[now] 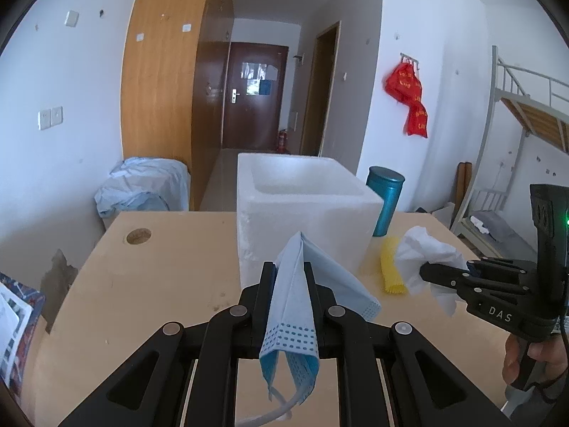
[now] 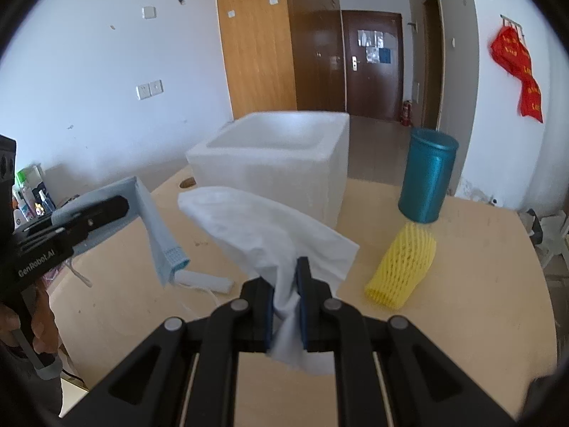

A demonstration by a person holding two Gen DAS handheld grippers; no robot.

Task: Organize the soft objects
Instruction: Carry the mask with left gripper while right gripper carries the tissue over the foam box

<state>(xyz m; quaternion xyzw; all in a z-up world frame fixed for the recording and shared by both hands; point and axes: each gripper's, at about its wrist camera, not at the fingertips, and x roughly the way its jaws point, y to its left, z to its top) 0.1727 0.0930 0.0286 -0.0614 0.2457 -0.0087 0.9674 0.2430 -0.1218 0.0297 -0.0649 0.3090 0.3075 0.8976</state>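
- Left gripper (image 1: 288,277): jaws pinched on a folded blue face mask (image 1: 295,299). The mask is off the table (image 1: 170,270); its dotted end and ear loop hang down behind the jaws.
- Right gripper (image 2: 286,281): jaws pinched on a white tissue (image 2: 263,227). The tissue is clear of the table, billowing forward above the jaws, with a crumpled tail hanging behind them.
- White foam box (image 1: 302,206): stands open-topped at the middle of the table, beyond both grippers.
- Yellow foam net sleeve (image 2: 402,267): lies on its side on the table, right of the box, just in front of the teal canister (image 2: 426,178).
- Teal canister: upright, near the box's right side.
- White wrapped item (image 2: 204,281): lies on the table below the hanging mask; what it is cannot be told.
- A hand (image 1: 533,356) grips the right gripper's handle.
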